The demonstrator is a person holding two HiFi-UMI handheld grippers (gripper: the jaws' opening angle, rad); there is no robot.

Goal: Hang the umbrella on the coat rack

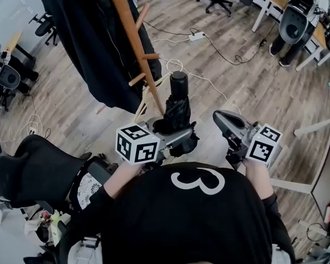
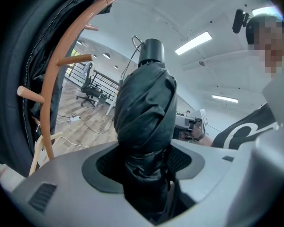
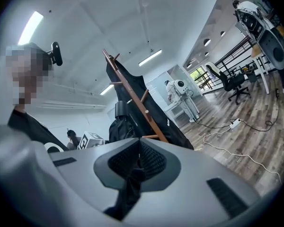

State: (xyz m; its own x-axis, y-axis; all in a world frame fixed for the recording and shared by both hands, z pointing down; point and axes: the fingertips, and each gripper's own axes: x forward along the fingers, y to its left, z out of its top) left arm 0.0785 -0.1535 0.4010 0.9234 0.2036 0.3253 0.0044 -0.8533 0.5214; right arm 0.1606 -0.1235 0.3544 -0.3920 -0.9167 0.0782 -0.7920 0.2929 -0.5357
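Note:
My left gripper (image 1: 179, 137) is shut on a folded black umbrella (image 1: 176, 111), which stands upright with its round black handle (image 1: 179, 84) on top. In the left gripper view the umbrella (image 2: 144, 108) fills the gap between the pads of the left gripper (image 2: 144, 162). The wooden coat rack (image 1: 133, 34) stands just beyond and left of the umbrella, with a black coat (image 1: 93, 43) hanging on it. Several bare pegs (image 1: 151, 56) stick out toward the umbrella. My right gripper (image 1: 226, 123) is to the right, shut, with nothing seen in it. Its view shows the right gripper (image 3: 138, 150), rack (image 3: 132, 96) and umbrella (image 3: 118, 124).
A black office chair (image 1: 38, 164) stands close at my left. White cables and a power strip (image 1: 197, 36) lie on the wooden floor beyond the rack. Desks and chairs (image 1: 294, 21) stand at the back right, and a white table frame (image 1: 313, 128) is at the right.

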